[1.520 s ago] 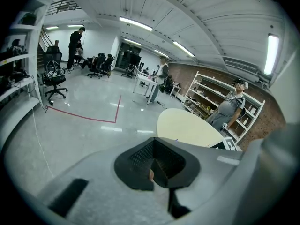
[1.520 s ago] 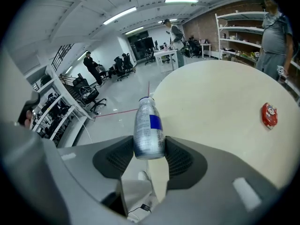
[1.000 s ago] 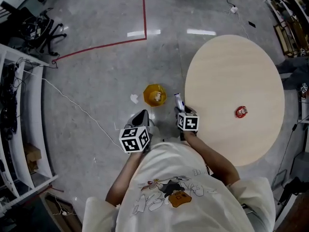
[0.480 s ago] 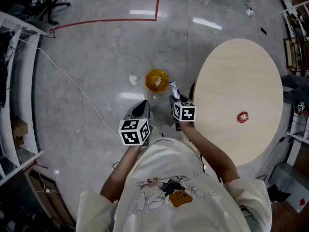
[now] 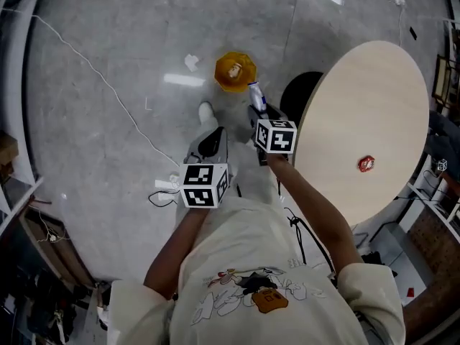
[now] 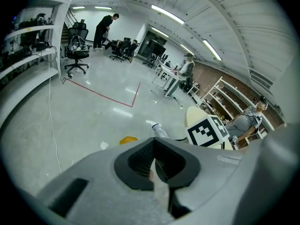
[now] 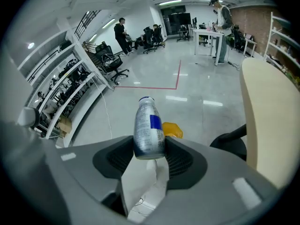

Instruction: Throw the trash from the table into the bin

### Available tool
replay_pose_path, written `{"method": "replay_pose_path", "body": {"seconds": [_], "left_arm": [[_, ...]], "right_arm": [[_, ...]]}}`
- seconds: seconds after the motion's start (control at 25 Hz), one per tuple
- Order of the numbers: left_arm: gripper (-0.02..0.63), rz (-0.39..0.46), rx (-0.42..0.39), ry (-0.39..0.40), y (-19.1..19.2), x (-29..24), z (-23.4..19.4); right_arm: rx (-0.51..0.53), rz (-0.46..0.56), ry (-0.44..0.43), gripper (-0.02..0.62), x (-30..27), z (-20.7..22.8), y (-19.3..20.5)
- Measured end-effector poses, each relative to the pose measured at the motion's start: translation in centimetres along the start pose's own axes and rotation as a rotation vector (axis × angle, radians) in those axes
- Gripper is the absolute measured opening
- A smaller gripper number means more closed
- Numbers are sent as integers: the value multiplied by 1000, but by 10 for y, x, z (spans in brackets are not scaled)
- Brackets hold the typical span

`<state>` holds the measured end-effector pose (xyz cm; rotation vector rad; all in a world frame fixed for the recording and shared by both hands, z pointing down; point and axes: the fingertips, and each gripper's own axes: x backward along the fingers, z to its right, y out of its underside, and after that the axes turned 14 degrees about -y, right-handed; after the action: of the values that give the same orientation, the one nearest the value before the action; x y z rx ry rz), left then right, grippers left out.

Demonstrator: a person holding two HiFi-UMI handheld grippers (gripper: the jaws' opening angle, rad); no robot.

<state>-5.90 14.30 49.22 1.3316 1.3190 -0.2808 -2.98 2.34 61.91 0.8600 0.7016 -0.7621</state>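
My right gripper [image 5: 260, 111] [image 7: 149, 150] is shut on a silver bottle [image 5: 256, 95] [image 7: 147, 125] with a blue label, which stands upright between the pads. It hangs over the floor, just right of and short of the yellow bin [image 5: 235, 71] [image 7: 172, 129]. Something pale lies in the bin. My left gripper [image 5: 213, 142] [image 6: 153, 146] is shut with nothing in it, lower left of the bin. A red piece of trash [image 5: 366, 164] lies on the round wooden table [image 5: 374, 106].
A crumpled white scrap [image 5: 191, 62] lies on the floor left of the bin. The table's black base [image 5: 298, 95] stands right of the bottle. A white cable [image 5: 108, 92] runs across the floor; shelves [image 5: 14, 157] line the left. People stand far off.
The person has stepped away from the table's edge toward the bin. The right gripper, with the bottle in it, has gone from the table rim out over the floor; both grippers have sunk.
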Motion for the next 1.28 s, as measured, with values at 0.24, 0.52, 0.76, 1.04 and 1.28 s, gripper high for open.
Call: {"method": "replay_pose_path", "body": {"seconds": [0.24,0.52,0.76,1.04,1.28], "left_arm": [[3,-50,85,-13,18,-33,-17],[3,-140,124,-18,61,-81,-32],[3,-191,147,-10,81,-127,-47],[3,-238,137,-29,113,-167,-56],[3,-268,121,-22,120,-203,-70]], "right_arm": [[18,-77,-3,215,-55,18,13],[-29,-118,-16,215,-131,59,29],[-24,-178,-15,215,-199,99,44],[-13,-218,-31,215,-260,132,64],[6,-248,-16,215,-320,161,75]]}}
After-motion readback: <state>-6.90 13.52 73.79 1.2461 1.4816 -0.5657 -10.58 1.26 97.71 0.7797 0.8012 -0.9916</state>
